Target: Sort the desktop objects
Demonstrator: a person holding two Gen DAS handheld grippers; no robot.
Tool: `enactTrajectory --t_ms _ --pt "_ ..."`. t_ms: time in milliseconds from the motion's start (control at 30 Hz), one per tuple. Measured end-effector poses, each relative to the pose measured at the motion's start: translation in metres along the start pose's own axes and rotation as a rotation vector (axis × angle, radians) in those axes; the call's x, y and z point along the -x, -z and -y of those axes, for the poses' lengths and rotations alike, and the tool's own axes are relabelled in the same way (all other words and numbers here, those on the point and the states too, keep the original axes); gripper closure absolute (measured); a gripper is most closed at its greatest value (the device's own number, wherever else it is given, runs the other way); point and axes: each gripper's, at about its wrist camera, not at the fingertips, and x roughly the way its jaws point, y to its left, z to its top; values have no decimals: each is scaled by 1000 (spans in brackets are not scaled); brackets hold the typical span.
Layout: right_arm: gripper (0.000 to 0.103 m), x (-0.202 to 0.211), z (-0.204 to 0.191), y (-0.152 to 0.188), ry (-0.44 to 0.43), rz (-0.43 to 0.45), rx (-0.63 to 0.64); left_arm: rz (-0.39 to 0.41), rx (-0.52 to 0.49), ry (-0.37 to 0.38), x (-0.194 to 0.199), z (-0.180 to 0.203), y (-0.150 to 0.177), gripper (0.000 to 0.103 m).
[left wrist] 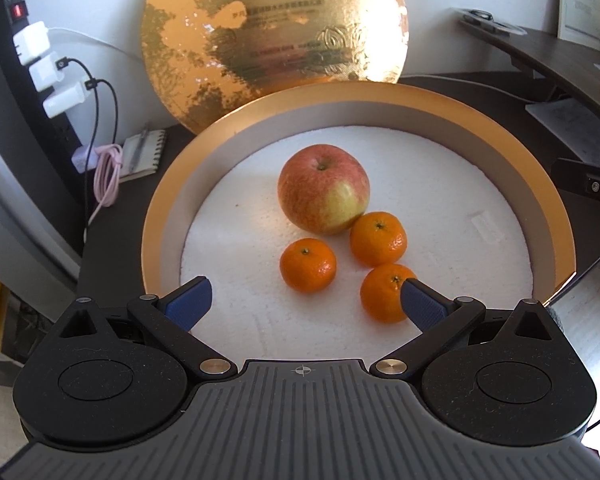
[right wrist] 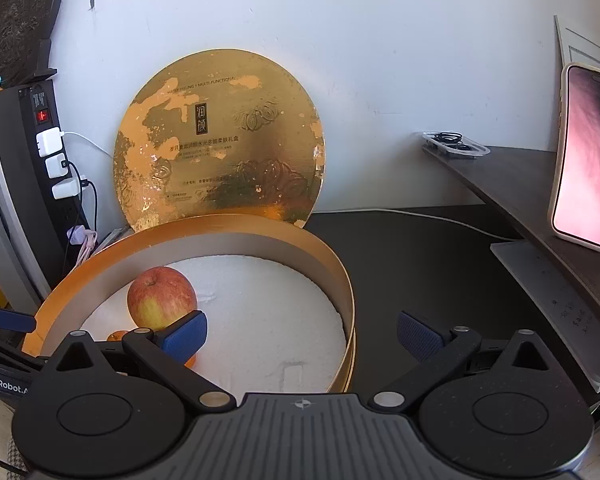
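Left gripper [left wrist: 305,304] spread wide, empty, over round box [left wrist: 156,216]; right gripper [right wrist: 300,334] likewise, straddling rim.

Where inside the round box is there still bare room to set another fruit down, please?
The white foam floor is bare on the right, between the apple and the gold rim, and along the back wall. The left side, toward the notebook, is free too. The front centre is crowded: three tangerines cluster beside the apple.

wall [right wrist: 380,60]: white, plain | bench [right wrist: 420,264]: dark, matte | shelf [right wrist: 520,176]: dark, far right | light: bright daylight
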Motion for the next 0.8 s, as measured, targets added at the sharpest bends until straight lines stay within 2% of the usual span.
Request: enactTrajectory --t_ms 633,800 --pt "1 -5 -9 0 -22 -17 25 10 35 -21 5 -15 4 0" --pt "1 -11 -10 -2 -32 -21 28 24 63 -48 6 -27 1 0"
